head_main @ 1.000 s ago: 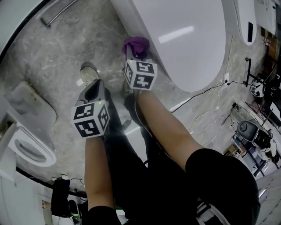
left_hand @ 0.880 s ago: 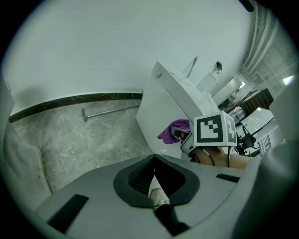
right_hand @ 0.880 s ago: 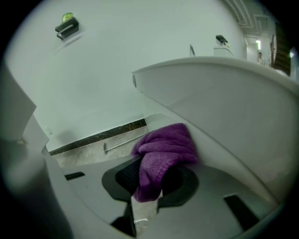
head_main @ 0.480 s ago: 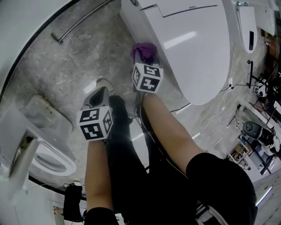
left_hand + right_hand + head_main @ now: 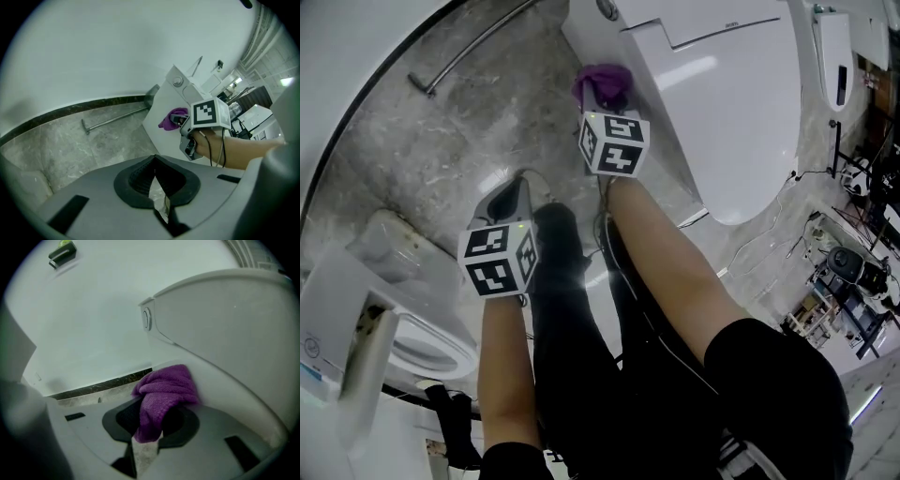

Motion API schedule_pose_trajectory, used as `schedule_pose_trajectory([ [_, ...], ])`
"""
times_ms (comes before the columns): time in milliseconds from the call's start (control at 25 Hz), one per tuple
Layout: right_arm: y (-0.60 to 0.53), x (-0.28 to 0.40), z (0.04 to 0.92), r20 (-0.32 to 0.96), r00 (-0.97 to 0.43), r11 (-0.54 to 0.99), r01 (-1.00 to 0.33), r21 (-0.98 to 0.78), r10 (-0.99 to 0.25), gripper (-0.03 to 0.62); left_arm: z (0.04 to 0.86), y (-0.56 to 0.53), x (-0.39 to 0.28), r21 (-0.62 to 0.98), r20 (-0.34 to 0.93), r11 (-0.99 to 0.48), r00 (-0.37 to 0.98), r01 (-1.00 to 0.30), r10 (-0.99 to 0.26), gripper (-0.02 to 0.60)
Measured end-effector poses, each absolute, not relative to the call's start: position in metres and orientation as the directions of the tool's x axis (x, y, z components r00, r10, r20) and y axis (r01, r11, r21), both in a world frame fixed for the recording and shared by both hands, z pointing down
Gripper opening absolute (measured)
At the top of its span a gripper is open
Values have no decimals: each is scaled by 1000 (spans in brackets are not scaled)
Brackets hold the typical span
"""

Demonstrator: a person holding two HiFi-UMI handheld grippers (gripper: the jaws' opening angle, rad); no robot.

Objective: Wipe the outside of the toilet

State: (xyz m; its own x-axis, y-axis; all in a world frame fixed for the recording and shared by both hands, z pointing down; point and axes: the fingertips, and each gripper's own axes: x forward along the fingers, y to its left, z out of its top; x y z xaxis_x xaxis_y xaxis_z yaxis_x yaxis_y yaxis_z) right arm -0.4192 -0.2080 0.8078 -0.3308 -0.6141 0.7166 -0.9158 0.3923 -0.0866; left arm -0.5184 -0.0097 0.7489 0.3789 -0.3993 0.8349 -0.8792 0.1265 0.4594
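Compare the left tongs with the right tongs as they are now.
The right tongs pinch a purple cloth; the left tongs pinch nothing. The right tongs hold the cloth right beside the toilet; the left tongs sit farther off, over the floor. Both are shut.

No text was legible. Print on toilet lid (image 5: 731, 21), top centre of head view: too small to read. Blue-printed label (image 5: 309, 361), lower left: unreadable. Left cube (image 5: 497, 260) and right cube (image 5: 614, 145): black-and-white patterns only.
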Motion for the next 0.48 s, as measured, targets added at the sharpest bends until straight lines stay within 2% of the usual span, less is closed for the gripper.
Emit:
schedule_pose_trajectory([
  [200, -229, -444, 807, 707, -331, 382, -920, -92, -626, 84, 760, -4, -526, 469, 839, 133, 393, -873, -376, 8],
  [480, -268, -486, 805, 692, -361, 400, -910, -113, -625, 84, 761, -14, -535, 437, 843, 47, 390, -898, -371, 8],
])
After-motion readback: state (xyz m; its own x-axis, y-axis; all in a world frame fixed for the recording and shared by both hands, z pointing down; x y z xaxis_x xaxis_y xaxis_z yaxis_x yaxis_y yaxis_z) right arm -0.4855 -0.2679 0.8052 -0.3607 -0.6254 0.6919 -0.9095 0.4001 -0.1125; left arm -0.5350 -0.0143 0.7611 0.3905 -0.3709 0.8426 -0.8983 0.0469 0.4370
